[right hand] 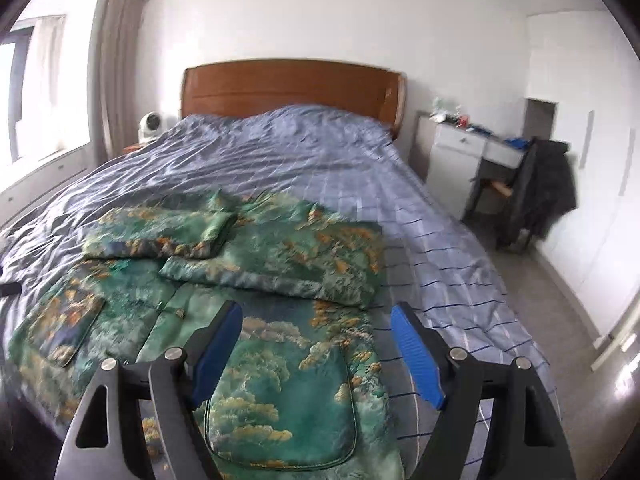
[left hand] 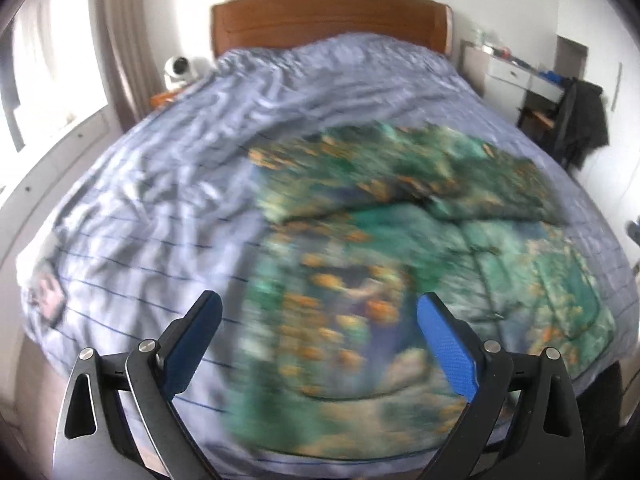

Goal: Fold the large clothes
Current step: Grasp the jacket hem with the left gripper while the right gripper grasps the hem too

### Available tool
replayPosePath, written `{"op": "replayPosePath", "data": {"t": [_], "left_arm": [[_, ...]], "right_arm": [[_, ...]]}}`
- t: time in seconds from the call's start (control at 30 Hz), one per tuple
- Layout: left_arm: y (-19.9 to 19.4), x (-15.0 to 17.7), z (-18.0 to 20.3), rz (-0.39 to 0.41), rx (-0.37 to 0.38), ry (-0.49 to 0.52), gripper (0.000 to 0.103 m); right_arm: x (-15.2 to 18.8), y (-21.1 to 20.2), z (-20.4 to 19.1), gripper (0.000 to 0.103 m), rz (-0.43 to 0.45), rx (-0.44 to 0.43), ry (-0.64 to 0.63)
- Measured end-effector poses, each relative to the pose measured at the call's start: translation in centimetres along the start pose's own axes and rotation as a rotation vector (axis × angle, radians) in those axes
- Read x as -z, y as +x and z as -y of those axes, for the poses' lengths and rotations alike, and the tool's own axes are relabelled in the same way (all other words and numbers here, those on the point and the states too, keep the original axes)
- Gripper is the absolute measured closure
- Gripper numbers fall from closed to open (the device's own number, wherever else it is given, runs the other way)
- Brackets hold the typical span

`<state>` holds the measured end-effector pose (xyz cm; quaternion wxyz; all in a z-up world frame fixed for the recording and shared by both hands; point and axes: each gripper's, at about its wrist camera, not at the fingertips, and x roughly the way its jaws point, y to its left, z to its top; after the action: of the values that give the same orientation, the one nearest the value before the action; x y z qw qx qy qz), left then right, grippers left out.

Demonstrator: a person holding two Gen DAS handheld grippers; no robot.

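Observation:
A large green garment with orange and blue print [right hand: 240,280] lies spread on the near part of the bed, both sleeves folded in across its upper half. It also shows, motion-blurred, in the left wrist view [left hand: 380,260]. My left gripper [left hand: 320,308] is open and empty above the garment's lower left part. My right gripper [right hand: 318,320] is open and empty above the garment's lower right part, near its right edge.
The bed has a wrinkled blue-grey striped cover [right hand: 300,152] and a wooden headboard [right hand: 288,84]. A white fan [right hand: 150,124] stands at the back left by the window. A white desk [right hand: 472,148] and a chair with a dark coat [right hand: 548,184] stand at the right.

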<state>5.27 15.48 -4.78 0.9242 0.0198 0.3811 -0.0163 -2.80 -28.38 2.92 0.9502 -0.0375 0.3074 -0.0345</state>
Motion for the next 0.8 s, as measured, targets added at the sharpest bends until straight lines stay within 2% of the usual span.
{"op": "replayPosePath", "data": {"t": [0.07,0.13,0.2,0.23,0.3,0.37,0.43,0.57,0.63,0.67,0.73,0.77,0.8], "left_arm": [[-0.4,-0.8,-3.7,0.010,-0.041,-0.033,0.002],[0.6,-0.9,-6.4,-0.027,-0.056,-0.061,0.001],[3.3,0.0,-8.0,-0.109,-0.015,-0.063,0.001],[4.9,1.0,-8.4,-0.143,0.004,-0.066,0.002],[8.0,3.1,-8.3,-0.211,0.059,-0.093,0.002],[10.6,5.2,-7.3,-0.295,0.163,-0.104,0.002],[12.0,6.5,-6.1,-0.334,0.199,-0.081,0.002],[12.2,8.2,-3.1,-0.356,0.229,0.003,0.002],[11.9,8.8,-2.2,-0.369,0.264,0.012,0.002],[11.6,9.1,-1.8,-0.369,0.256,0.023,0.003],[11.1,9.4,-1.3,-0.378,0.253,0.047,0.016],[10.9,9.4,-1.0,-0.383,0.255,0.055,0.029],[10.4,9.4,-0.8,-0.378,0.249,0.068,0.046]], "right_arm": [[-0.3,-0.4,1.7,0.024,-0.007,-0.004,-0.040],[0.1,-0.1,3.8,0.024,-0.058,0.031,-0.131],[1.3,0.6,6.1,0.024,-0.138,0.064,-0.178],[2.3,1.2,7.5,0.024,-0.190,0.051,-0.168],[4.4,2.4,9.8,0.024,-0.290,-0.037,-0.070],[6.6,3.8,11.5,0.024,-0.386,-0.136,0.067],[8.7,4.9,12.1,0.024,-0.444,-0.224,0.159],[12.1,5.9,11.3,0.024,-0.503,-0.283,0.227],[12.8,6.3,10.7,0.024,-0.515,-0.347,0.256],[13.0,6.5,10.3,0.024,-0.522,-0.384,0.264],[13.1,6.8,9.5,0.028,-0.542,-0.428,0.271],[13.0,6.9,9.4,0.047,-0.551,-0.442,0.275],[12.8,7.1,9.2,0.062,-0.566,-0.448,0.274]]}}
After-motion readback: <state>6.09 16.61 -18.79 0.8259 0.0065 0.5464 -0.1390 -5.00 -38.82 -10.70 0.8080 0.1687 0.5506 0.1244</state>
